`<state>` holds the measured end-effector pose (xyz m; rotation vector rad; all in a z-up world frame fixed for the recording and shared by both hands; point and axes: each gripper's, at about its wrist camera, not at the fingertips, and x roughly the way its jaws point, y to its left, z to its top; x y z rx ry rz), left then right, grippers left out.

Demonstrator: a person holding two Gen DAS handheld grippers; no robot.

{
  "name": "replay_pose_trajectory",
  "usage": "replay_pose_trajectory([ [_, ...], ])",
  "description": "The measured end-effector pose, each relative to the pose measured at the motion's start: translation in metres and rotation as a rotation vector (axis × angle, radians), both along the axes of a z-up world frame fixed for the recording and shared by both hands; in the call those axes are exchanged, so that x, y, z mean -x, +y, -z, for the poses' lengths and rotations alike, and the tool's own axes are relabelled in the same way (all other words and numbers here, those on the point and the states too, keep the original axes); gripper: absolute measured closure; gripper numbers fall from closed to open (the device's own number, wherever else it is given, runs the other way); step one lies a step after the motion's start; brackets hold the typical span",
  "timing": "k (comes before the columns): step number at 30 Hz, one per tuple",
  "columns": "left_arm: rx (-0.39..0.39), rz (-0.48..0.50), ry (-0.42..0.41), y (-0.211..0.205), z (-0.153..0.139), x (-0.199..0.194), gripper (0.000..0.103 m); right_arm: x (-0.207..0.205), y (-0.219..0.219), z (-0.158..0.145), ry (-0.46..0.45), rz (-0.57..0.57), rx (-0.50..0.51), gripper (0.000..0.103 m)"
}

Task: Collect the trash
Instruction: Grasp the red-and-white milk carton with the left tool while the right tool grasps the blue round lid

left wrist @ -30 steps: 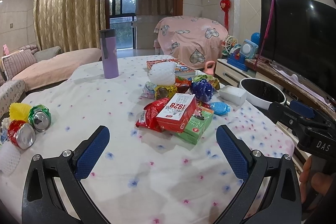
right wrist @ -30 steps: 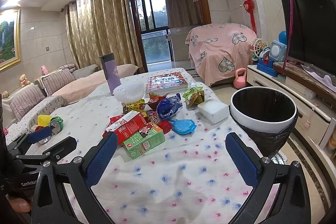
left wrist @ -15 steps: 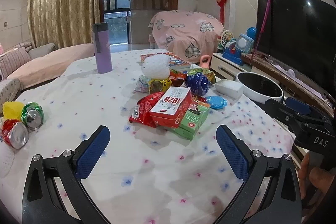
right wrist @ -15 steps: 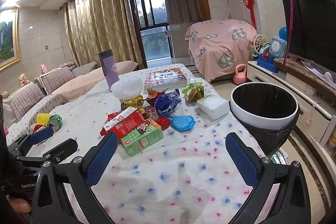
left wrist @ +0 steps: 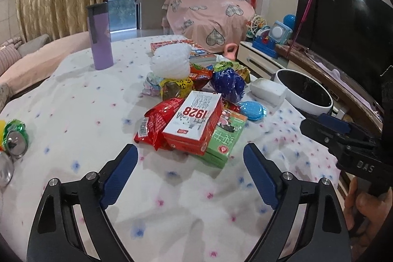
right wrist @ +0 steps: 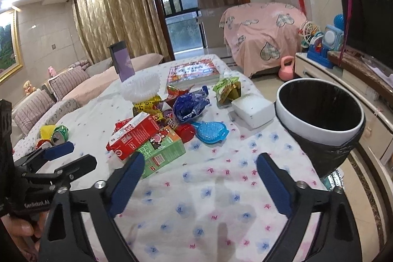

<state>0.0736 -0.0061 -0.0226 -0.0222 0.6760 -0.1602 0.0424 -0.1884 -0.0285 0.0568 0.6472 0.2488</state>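
Observation:
A heap of trash lies mid-table: a red and white carton (left wrist: 194,123) (right wrist: 133,135) on a green carton (left wrist: 224,136) (right wrist: 162,155), a red wrapper (left wrist: 157,124), a blue wrapper (left wrist: 229,85) (right wrist: 190,106), a blue lid (right wrist: 210,133) and white foam netting (left wrist: 172,62) (right wrist: 141,87). A white bin with a black liner (right wrist: 321,118) (left wrist: 304,92) stands at the table's right edge. My left gripper (left wrist: 190,165) hovers just short of the cartons, jaws closing with nothing between them. My right gripper (right wrist: 199,170) is over bare cloth beside the green carton, jaws closing, empty.
A purple tumbler (left wrist: 99,36) and a book (right wrist: 192,71) stand at the far side. Crushed cans (left wrist: 14,136) (right wrist: 57,135) lie at the left edge. A white foam block (right wrist: 253,109) sits next to the bin. A TV cabinet (right wrist: 343,80) runs along the right.
Both grippers have moved forward and tilted down toward the heap, which now looks larger. The jaws of both stand a little narrower than before.

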Motion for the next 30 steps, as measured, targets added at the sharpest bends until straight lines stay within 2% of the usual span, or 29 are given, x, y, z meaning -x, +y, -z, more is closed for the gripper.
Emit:
replay_pose_trajectory([
  [5,-0.013,0.005,0.039,0.002,0.003,-0.020,0.017,-0.021,-0.003,0.007,0.046,-0.022,-0.007,0.037],
  [11,-0.017,0.013,0.084,-0.001,0.008,-0.043,0.018,-0.050,-0.009,0.018,0.113,-0.039,-0.020,0.050],
  [24,-0.031,0.048,0.162,-0.012,0.023,-0.073,0.019,-0.112,-0.009,0.050,0.248,-0.086,0.001,0.051],
  [25,-0.028,0.050,0.163,-0.012,0.023,-0.073,0.021,-0.117,-0.009,0.053,0.263,-0.090,-0.005,0.051],
  [27,-0.026,0.054,0.165,-0.013,0.024,-0.074,0.034,-0.122,-0.009,0.057,0.284,-0.101,-0.016,0.052],
  [28,-0.024,0.058,0.164,-0.013,0.024,-0.074,0.037,-0.122,-0.009,0.058,0.284,-0.104,-0.017,0.052],
  [30,-0.016,0.065,0.161,-0.014,0.023,-0.073,0.042,-0.121,-0.008,0.055,0.280,-0.123,-0.029,0.067],
])
